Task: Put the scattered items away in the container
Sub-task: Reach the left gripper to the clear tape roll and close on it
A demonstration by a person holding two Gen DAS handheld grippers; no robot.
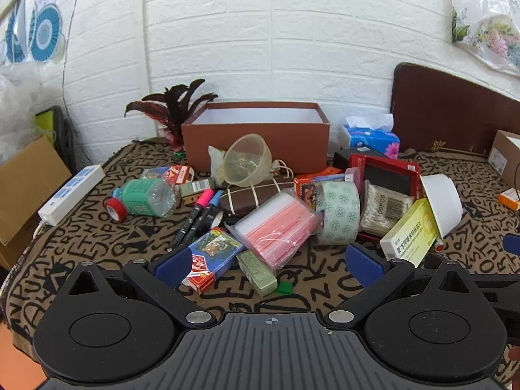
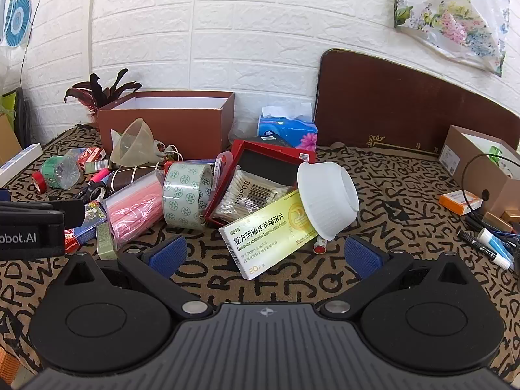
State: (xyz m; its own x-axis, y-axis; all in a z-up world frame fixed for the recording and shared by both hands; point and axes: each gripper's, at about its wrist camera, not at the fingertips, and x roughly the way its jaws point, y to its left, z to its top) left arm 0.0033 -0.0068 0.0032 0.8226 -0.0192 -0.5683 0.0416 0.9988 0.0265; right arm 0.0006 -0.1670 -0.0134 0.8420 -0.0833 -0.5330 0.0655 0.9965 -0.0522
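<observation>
Scattered items, among them a yellow medicine box (image 2: 271,227) and a bag of pink straws (image 1: 276,224), lie heaped before the brown container (image 1: 256,133) at the counter's far edge as we hold our left gripper (image 1: 269,263) and right gripper (image 2: 265,253) low, fingers wide and empty, ready to start clearing.

Each claw (image 1: 271,261) (image 2: 265,255) is matte black plastic with blue ribbed pads (image 1: 174,265), round hubs, silver screws, and a grey ribbed base with a crosshair mark at lower centre.
</observation>
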